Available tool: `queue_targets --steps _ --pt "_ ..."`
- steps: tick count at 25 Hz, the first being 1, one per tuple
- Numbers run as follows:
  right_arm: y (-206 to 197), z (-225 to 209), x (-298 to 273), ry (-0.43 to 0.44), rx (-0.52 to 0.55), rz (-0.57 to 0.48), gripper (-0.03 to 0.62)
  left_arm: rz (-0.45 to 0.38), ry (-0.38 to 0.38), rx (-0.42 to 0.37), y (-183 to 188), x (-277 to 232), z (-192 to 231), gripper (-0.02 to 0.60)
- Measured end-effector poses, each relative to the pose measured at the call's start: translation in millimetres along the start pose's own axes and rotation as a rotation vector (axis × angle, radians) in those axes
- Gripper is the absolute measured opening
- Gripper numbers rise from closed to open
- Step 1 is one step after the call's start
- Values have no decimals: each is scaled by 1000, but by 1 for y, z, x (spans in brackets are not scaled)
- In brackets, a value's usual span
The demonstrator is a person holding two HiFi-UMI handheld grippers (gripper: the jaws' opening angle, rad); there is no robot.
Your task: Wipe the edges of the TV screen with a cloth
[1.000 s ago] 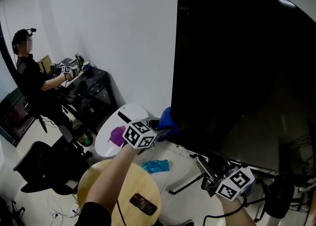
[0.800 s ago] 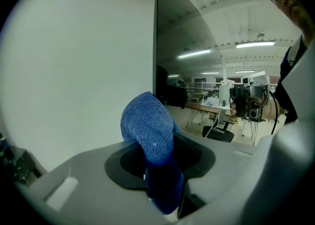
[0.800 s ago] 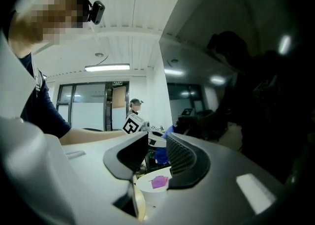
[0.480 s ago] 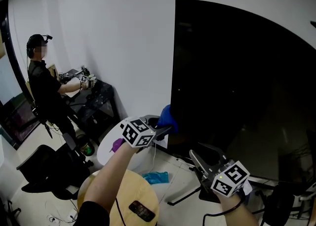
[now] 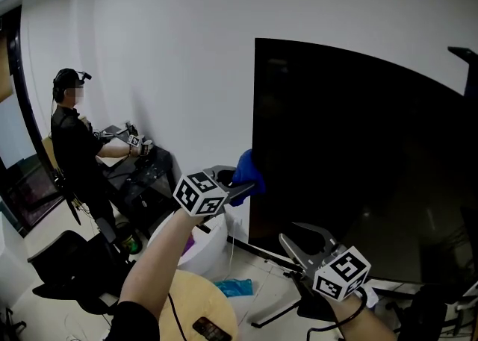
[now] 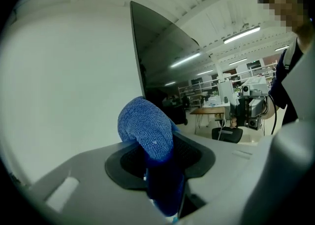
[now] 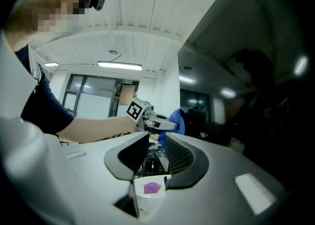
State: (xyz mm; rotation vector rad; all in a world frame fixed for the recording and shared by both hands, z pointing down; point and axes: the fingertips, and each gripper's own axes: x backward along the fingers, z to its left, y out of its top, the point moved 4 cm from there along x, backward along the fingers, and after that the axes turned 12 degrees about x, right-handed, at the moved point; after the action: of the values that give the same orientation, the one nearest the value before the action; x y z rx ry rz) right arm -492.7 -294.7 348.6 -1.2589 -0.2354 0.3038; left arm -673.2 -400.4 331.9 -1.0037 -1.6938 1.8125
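A large black TV (image 5: 358, 153) stands on a floor stand against the white wall. My left gripper (image 5: 243, 186) is shut on a blue cloth (image 5: 246, 171), which sits right at the screen's left edge. In the left gripper view the cloth (image 6: 147, 130) bulges out between the jaws, with the TV edge (image 6: 140, 66) just behind it. My right gripper (image 5: 299, 236) hangs lower, in front of the screen's bottom part. Its jaws have narrowed but still stand apart, with nothing between them (image 7: 156, 152). From the right gripper view the left gripper (image 7: 162, 124) and cloth (image 7: 176, 120) show beyond.
Below the left arm are a white round table (image 5: 205, 246) with a purple scrap (image 5: 189, 245), a wooden stool (image 5: 198, 310) with a phone (image 5: 208, 327), and a teal rag (image 5: 235, 286) on the floor. Another person (image 5: 75, 138) works at a desk, far left.
My left gripper has risen along the TV's left edge with the cloth in it. The right gripper has risen too, and the head view has tilted upward.
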Motion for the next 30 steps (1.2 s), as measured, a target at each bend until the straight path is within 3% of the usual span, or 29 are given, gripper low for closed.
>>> queue_targets --steps 4,11,21,30 --pt "11 -4 -7 19 84 9 112 -17 19 -54 30 5 8 129" --pt "63 -9 -17 91 76 -31 109 -65 38 -113 91 25 7 129" --pt "151 -21 -15 88 358 -49 106 -69 77 -201 169 41 5 129" --pt "204 -45 -14 64 339 -79 100 -101 118 -268 255 60 5 129"
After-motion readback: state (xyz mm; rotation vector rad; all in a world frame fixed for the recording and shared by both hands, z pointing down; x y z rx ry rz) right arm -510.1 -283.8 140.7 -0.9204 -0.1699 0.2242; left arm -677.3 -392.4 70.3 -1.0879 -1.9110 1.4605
